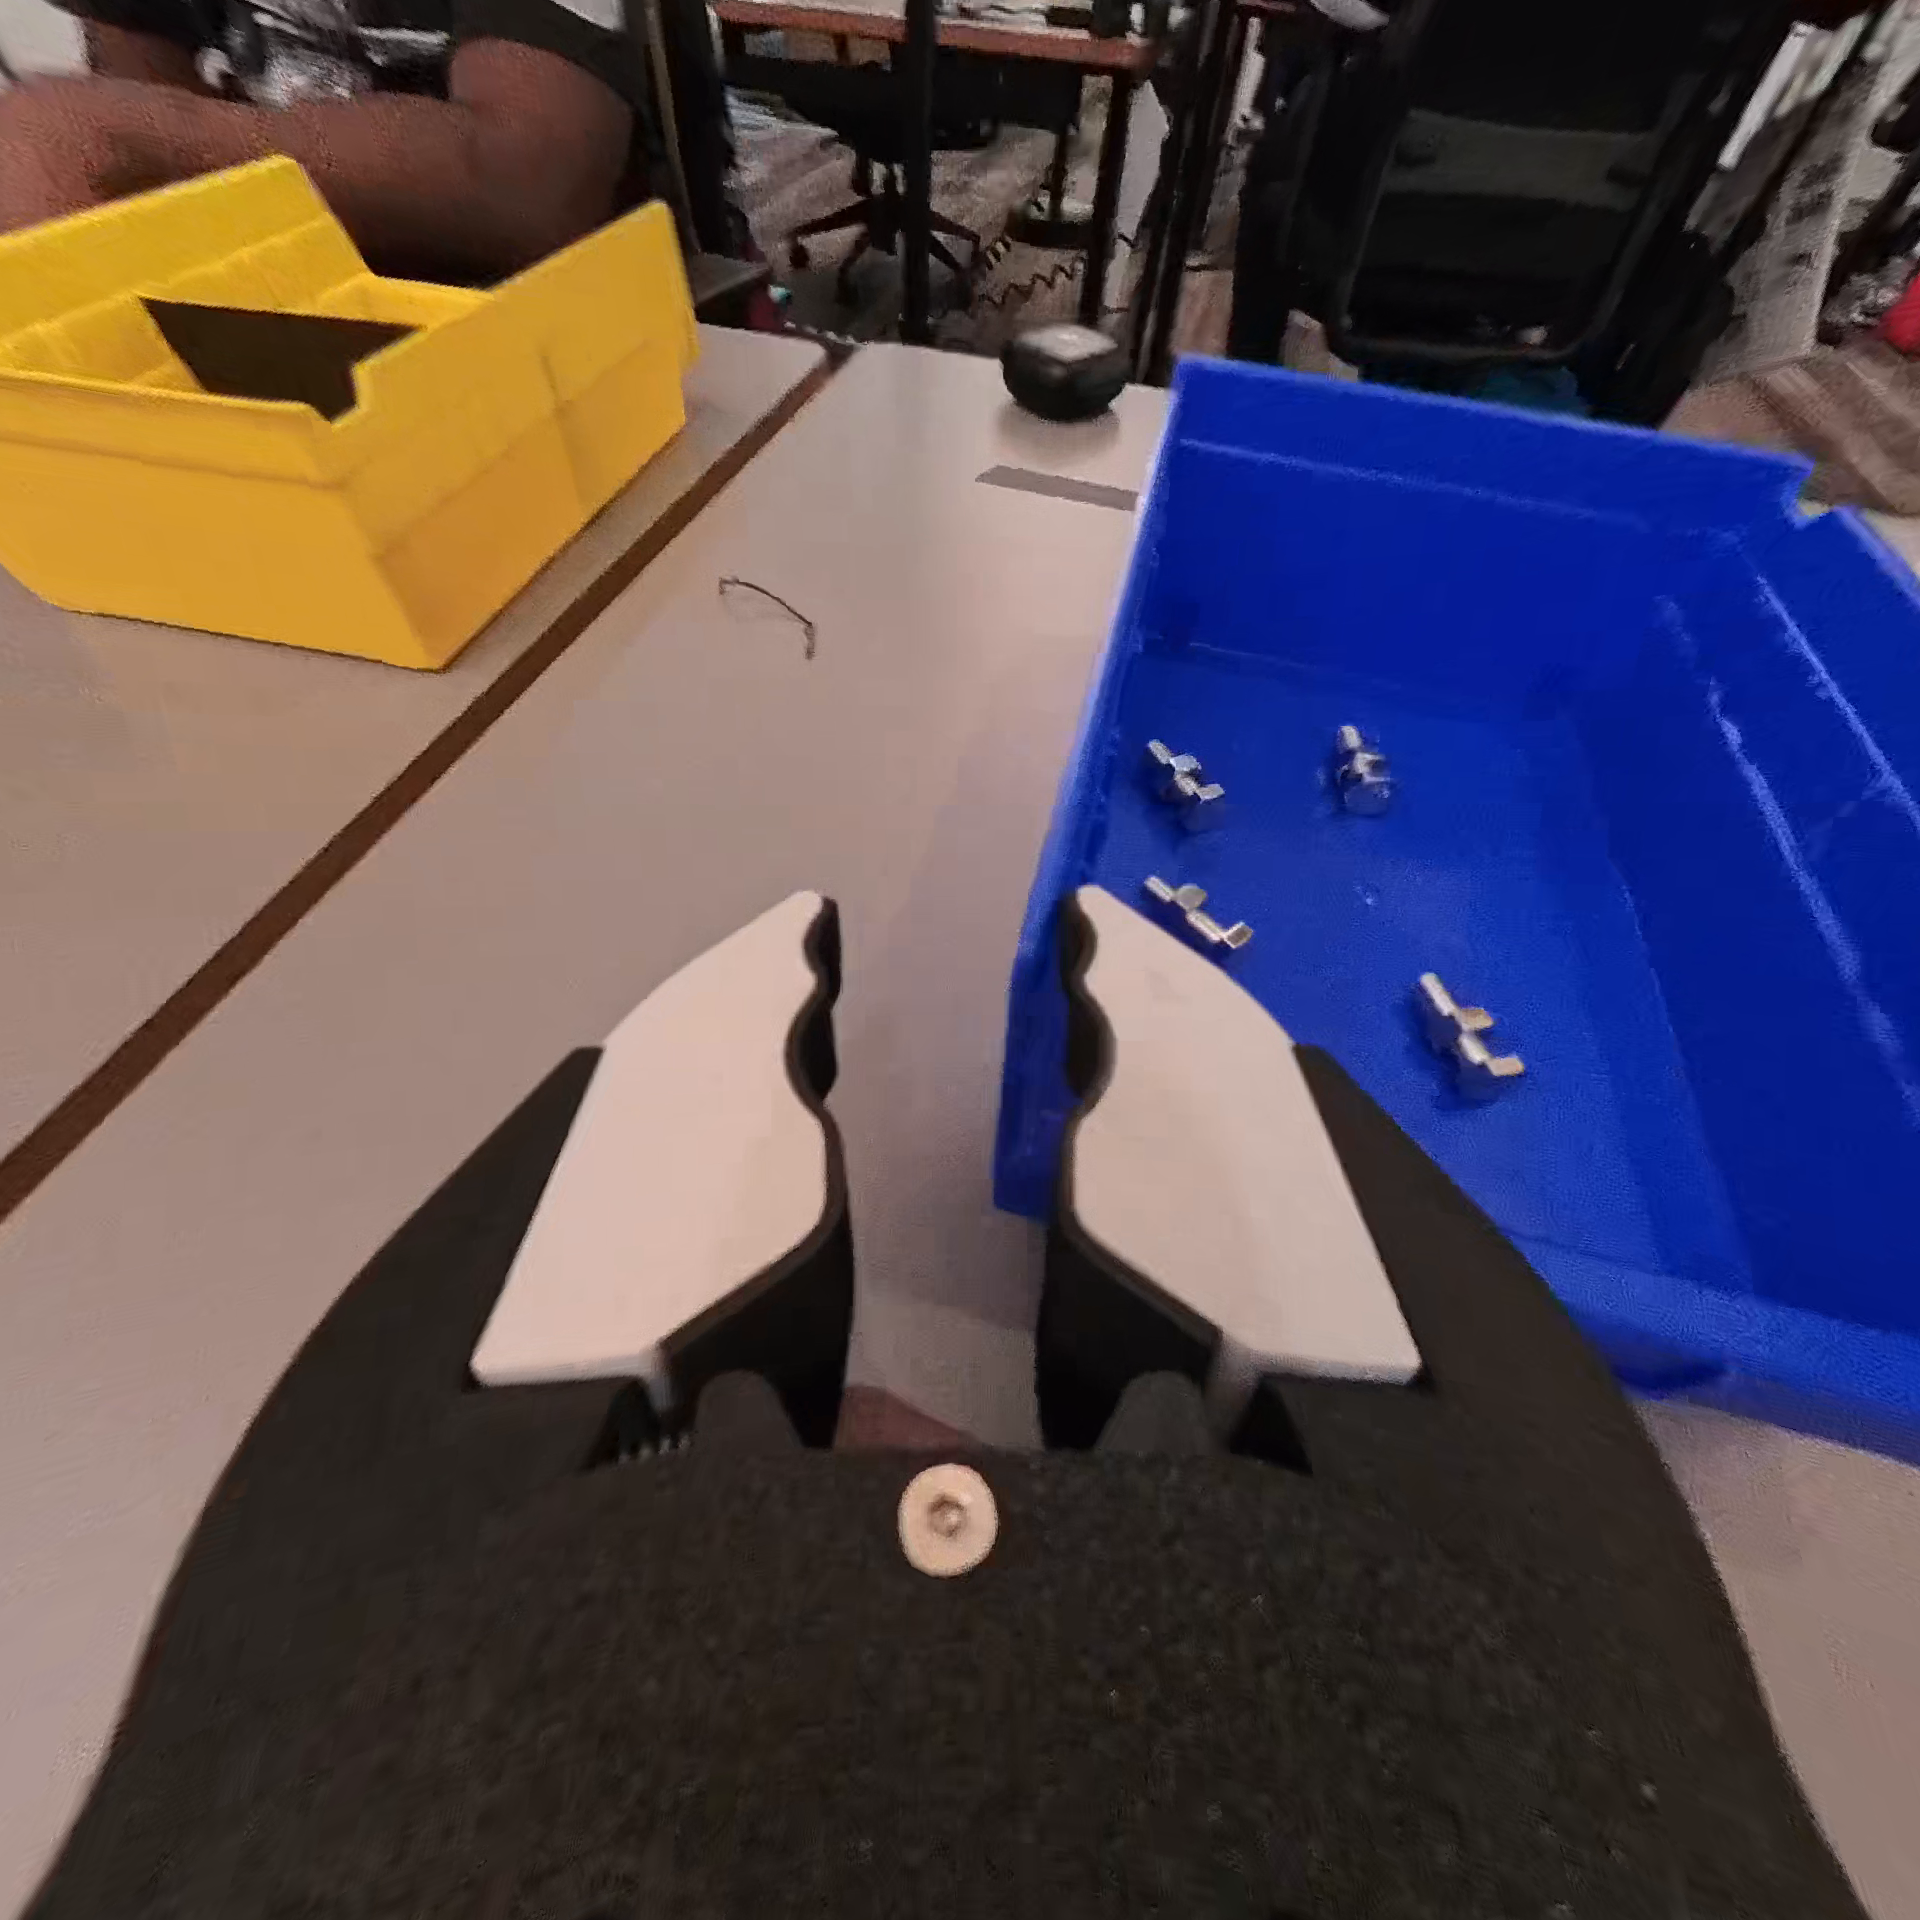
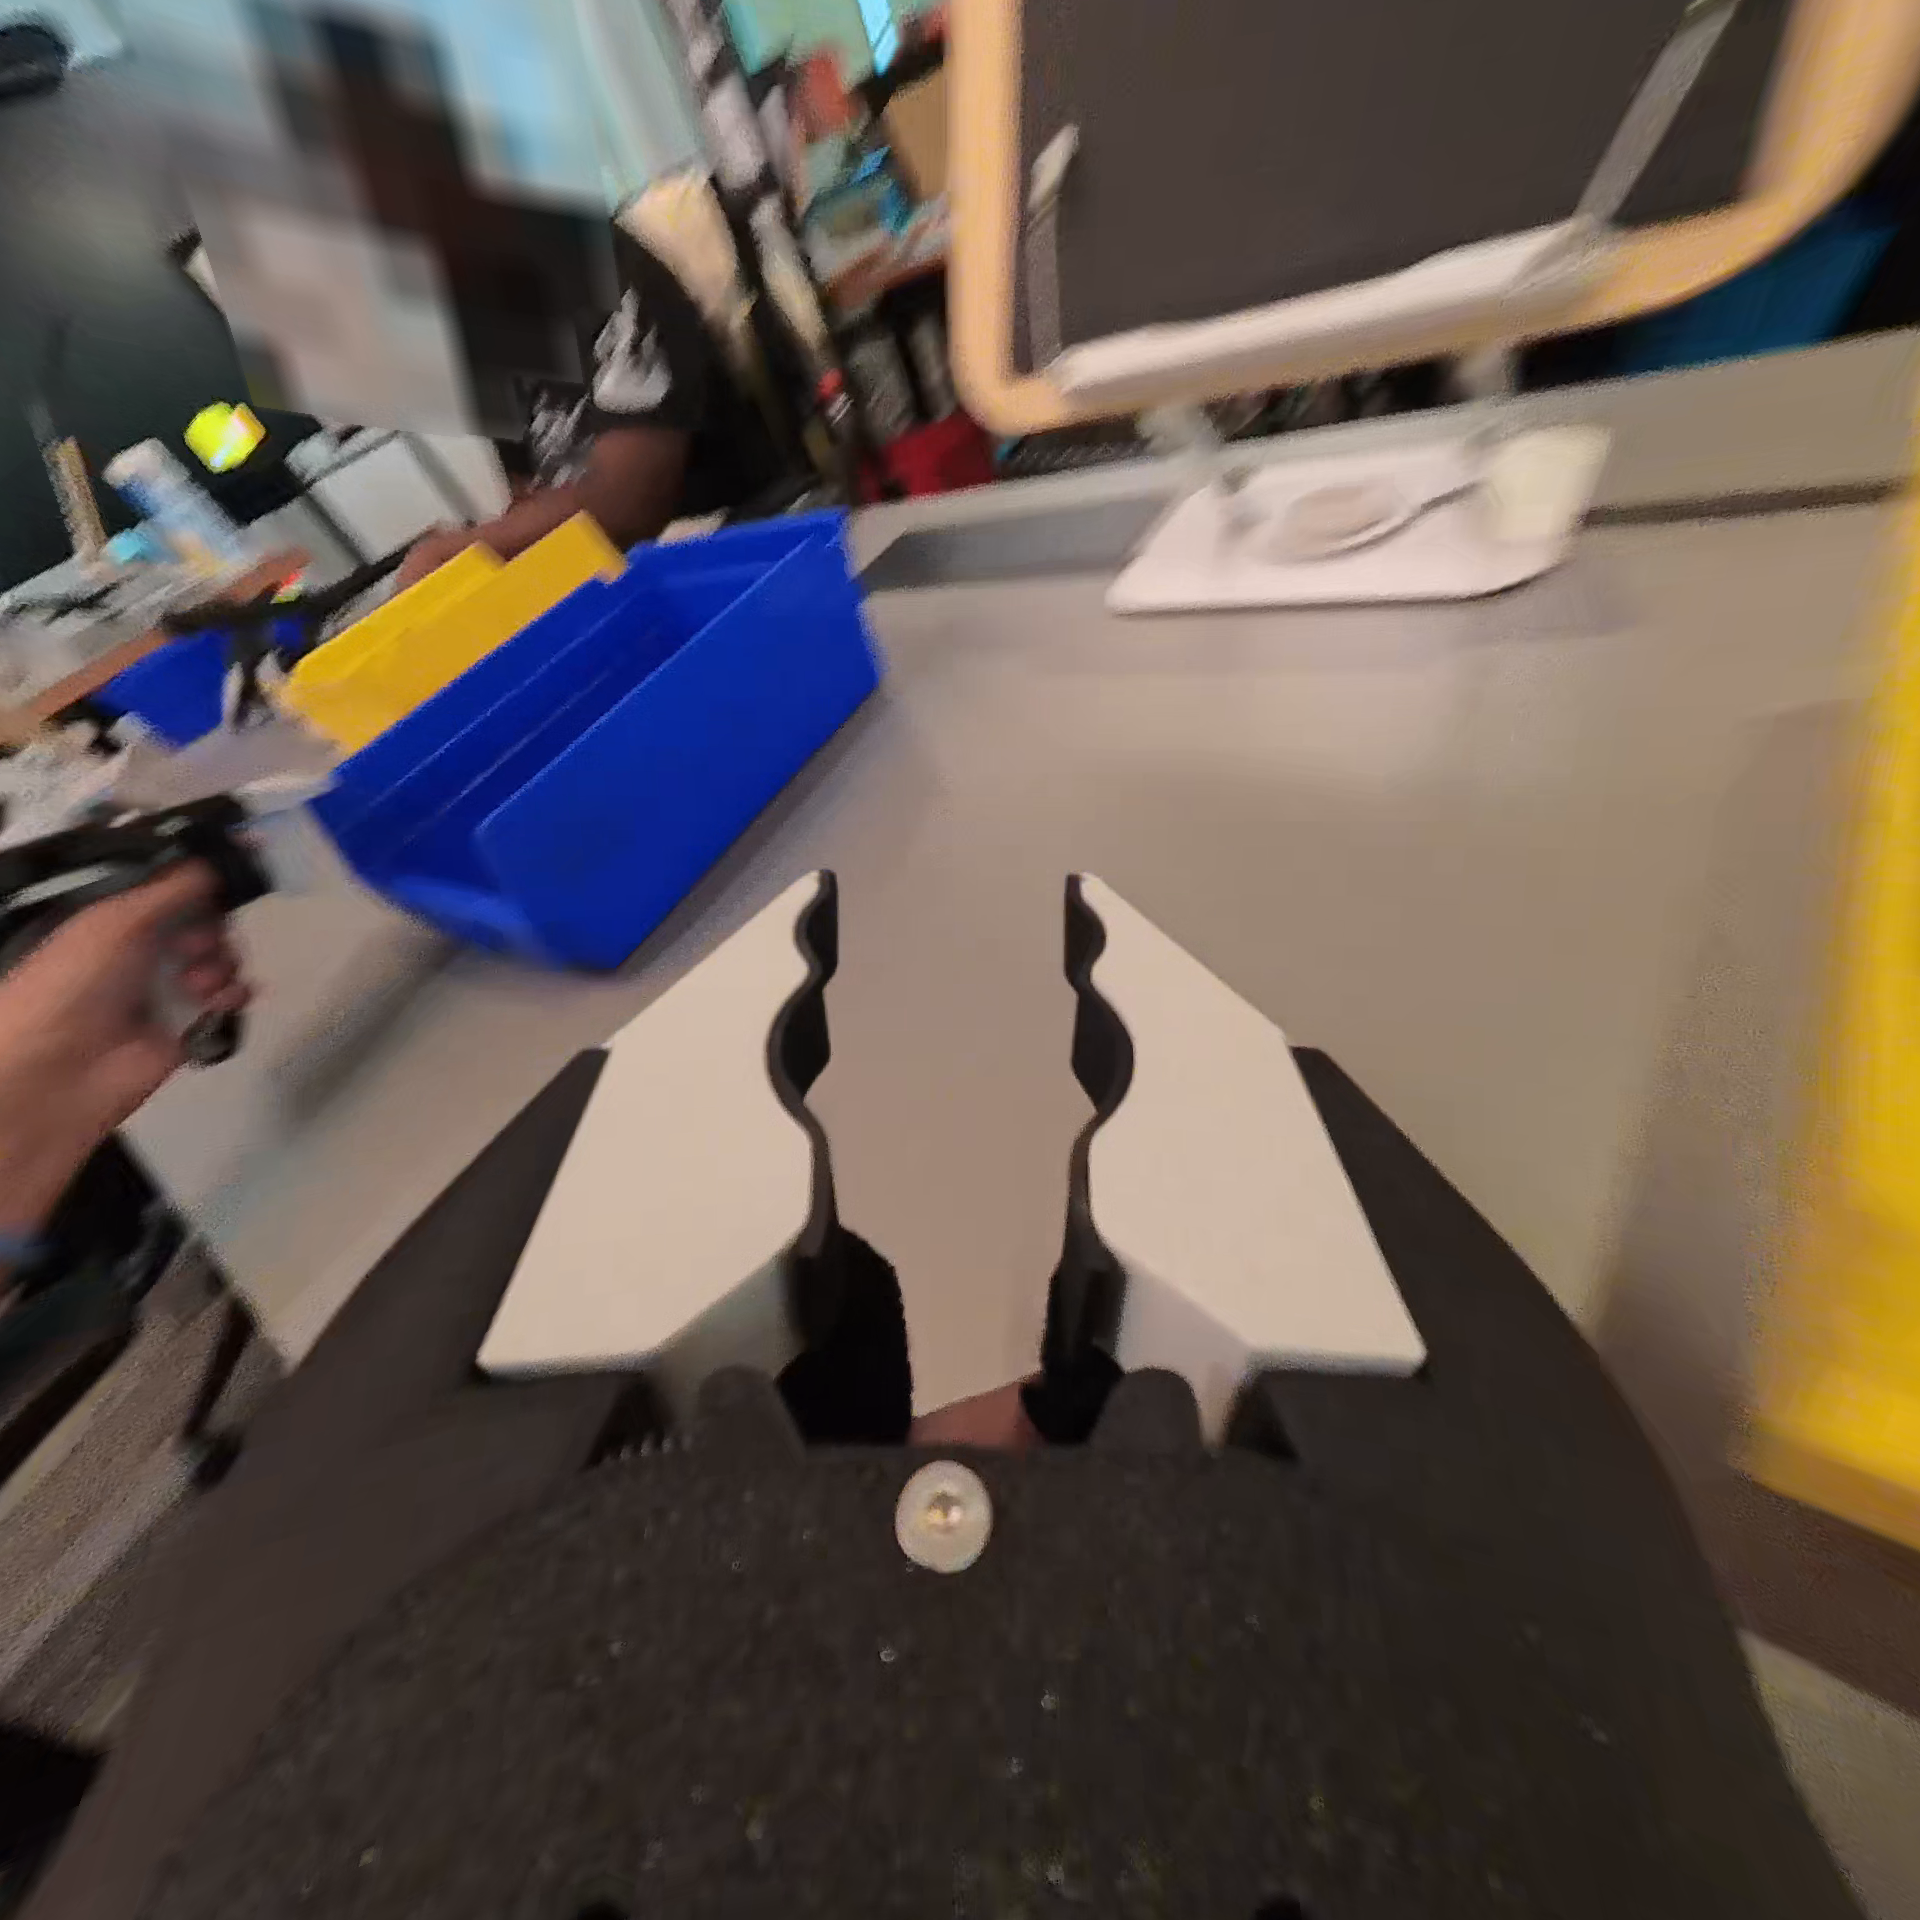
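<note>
Left hand-held gripper (image 1: 948,914), jaws apart and empty, beside blue bin (image 1: 1455,582) holding four metal fasteners (image 1: 1184,784); yellow bin (image 1: 343,520) upper left. Right hand-held gripper (image 2: 948,894) likewise apart, over counter (image 2: 1299,779).

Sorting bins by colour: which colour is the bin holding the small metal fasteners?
Blue bin; the metal fasteners show best in the left wrist view.

Right hand-held gripper (image 2: 948,904), jaws apart and empty, above the grey counter (image 2: 1299,831). Blue bin (image 2: 623,769) ahead left, yellow bin (image 2: 447,623) behind it; left hand-held gripper (image 2: 260,831), blurred, beside the blue bin.
</note>
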